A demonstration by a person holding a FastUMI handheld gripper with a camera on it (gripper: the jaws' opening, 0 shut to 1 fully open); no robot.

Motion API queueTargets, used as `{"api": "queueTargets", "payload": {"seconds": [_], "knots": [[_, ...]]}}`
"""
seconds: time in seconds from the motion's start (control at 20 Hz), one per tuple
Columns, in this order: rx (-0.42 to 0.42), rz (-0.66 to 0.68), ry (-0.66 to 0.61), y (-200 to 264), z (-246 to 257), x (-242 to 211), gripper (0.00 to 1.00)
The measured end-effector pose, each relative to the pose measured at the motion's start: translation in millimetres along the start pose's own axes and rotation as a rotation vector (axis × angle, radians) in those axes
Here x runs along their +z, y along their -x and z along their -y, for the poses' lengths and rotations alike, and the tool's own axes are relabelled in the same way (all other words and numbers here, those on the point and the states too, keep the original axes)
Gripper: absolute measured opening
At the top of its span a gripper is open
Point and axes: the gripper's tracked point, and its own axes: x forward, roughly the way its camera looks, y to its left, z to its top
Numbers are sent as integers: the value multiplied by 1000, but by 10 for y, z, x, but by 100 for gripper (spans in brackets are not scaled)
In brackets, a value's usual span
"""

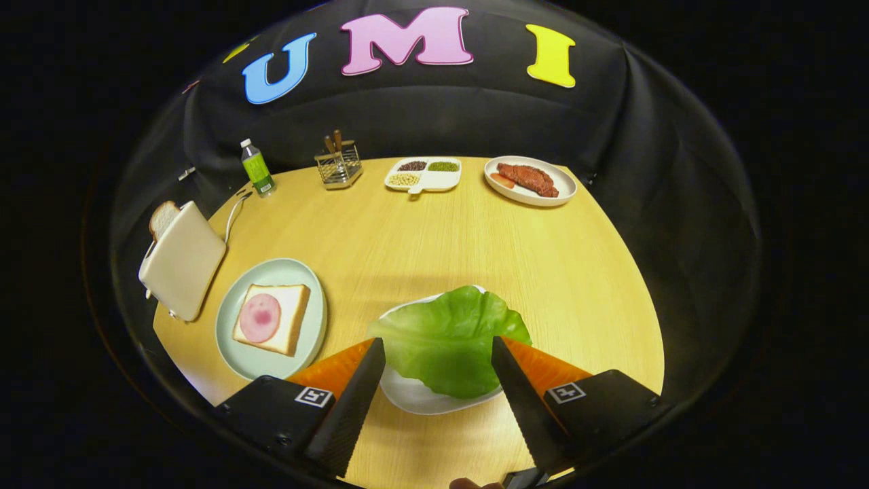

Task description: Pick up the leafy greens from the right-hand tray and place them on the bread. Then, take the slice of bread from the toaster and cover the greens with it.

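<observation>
Fingers spread wide around the lettuce, not gripping anything.

From where I'm driving, the gripper (pixel 438 343) has its two fingers apart, one on each side of the big floppy green lettuce leaf (pixel 449 339), which sits on a white plate (pixel 414 397) right between the tips; can't tell if either tip is touching the leaf. Off to the left there's a pale green round plate (pixel 271 275) with a square slice of white bread (pixel 288 319) topped by a round pink slice of ham (pixel 259 318). Just beyond that plate is a cream-coloured toaster (pixel 183 261) with a slice of bread (pixel 163 217) poking out the top. All of it is on a light wooden round table (pixel 421 238). At the far edge I see a small green bottle (pixel 257 168), a wire utensil holder (pixel 339 165), a white divided dish of beans (pixel 423 174) and a white plate with a brown steak (pixel 531 180).
</observation>
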Motion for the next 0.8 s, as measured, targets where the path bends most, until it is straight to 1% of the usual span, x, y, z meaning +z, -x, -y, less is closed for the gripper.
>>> {"api": "queueTargets", "payload": {"seconds": [0.1,0.25,0.3,0.5,0.6,0.8], "knots": [[18,1,30,-126,-8,-12,98],[51,-34,84,-273,-65,-142,99],[49,-36,93,-313,-37,-173,99],[30,-74,34,-390,93,-319,98],[22,-59,20,-417,119,-299,99],[13,-68,38,-420,120,-301,98]]}}
